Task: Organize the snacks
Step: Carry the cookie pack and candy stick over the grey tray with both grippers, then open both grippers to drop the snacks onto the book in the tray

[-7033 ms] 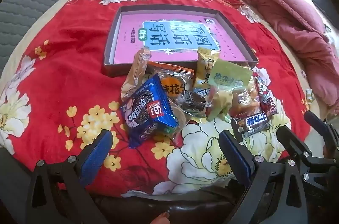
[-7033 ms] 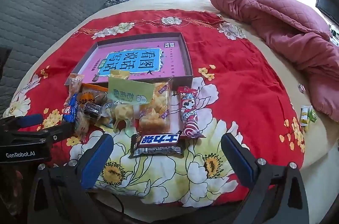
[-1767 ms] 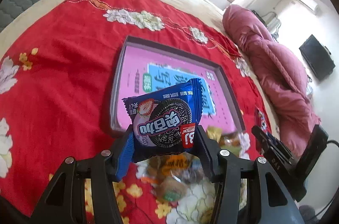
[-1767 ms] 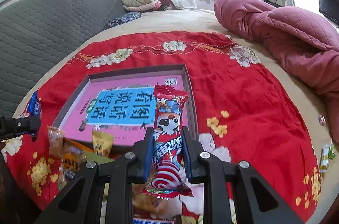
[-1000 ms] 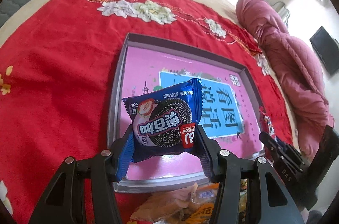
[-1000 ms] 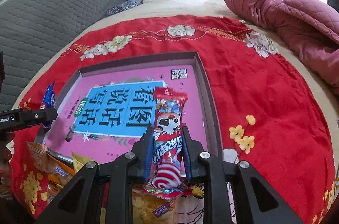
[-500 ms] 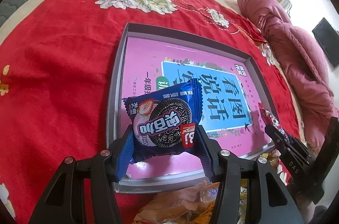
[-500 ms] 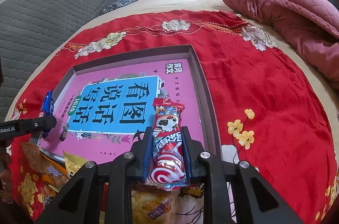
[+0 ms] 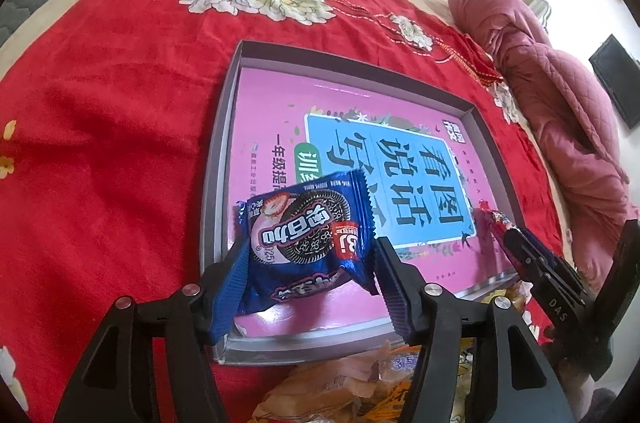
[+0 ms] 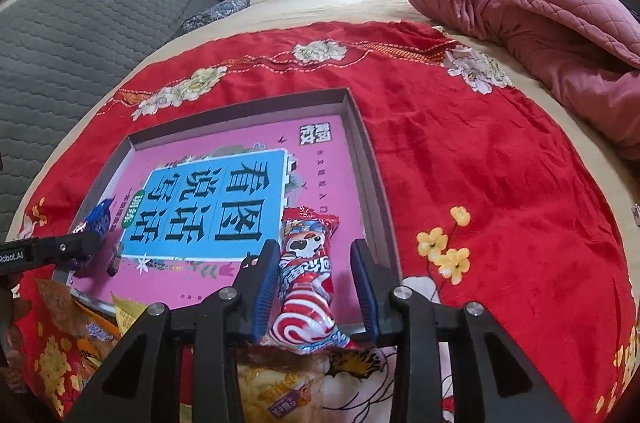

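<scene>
Jaws on both sides just opening, unlike half a second back when both were pinching their packets tight.

Left gripper (image 9: 308, 273): standing about half spread over the near left corner of the grey-rimmed tray (image 9: 216, 191), with the blue cookie packet (image 9: 306, 237) sagging lower between the blue pads than before, tilting and slipping. Packet edges possibly still brushing the left pad (image 9: 230, 287); right pad showing a narrow gap; firm grip no longer evident. Packet hanging over the tray's pink printed sheet (image 9: 272, 111), just inside the near rim.

Right gripper (image 10: 316, 283): spread only a little, yet clear daylight showing on each side of the red-and-white striped candy packet (image 10: 308, 283). Packet dropped from its earlier upright hold, now lying lengthwise between the fingers, far end resting on the pink sheet near the tray's right wall, near end overhanging the near rim above the loose snack pile (image 10: 272, 383).

Remaining snacks lying heaped on the red floral bedspread (image 10: 460, 143) just near of the tray. Pink quilt (image 10: 540, 15) bunching far right.
</scene>
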A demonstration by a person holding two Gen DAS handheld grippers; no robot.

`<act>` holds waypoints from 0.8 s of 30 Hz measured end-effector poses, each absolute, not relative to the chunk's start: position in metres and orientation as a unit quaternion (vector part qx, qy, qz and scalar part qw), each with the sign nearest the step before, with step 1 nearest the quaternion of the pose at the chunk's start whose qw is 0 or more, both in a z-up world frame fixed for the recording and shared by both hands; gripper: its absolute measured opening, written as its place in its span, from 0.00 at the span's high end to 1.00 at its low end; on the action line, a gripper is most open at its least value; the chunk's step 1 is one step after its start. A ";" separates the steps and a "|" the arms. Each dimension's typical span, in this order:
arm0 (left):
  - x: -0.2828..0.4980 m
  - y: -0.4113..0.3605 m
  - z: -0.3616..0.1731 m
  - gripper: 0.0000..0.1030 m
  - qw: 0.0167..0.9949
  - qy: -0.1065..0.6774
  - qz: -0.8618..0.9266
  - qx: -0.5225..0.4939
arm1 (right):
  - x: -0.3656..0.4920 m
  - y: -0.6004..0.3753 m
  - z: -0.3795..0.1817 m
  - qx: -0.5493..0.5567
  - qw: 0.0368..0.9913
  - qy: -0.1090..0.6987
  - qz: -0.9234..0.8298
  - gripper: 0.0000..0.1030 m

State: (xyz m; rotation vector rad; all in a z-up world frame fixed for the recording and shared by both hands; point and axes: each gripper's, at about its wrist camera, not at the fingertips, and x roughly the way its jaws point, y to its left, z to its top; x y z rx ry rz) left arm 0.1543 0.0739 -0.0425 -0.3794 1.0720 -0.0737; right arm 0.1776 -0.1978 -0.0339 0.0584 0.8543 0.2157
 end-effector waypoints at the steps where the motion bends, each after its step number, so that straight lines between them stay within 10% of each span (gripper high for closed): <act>1: 0.154 0.074 -0.042 0.38 0.842 0.507 -0.035 -0.179 | 0.178 -0.199 -0.033 0.028 0.905 0.412 0.102 0.62; 24: 0.145 0.077 -0.014 0.36 0.859 0.480 -0.045 -0.172 | 0.182 -0.219 -0.002 0.046 0.923 0.369 0.095 0.56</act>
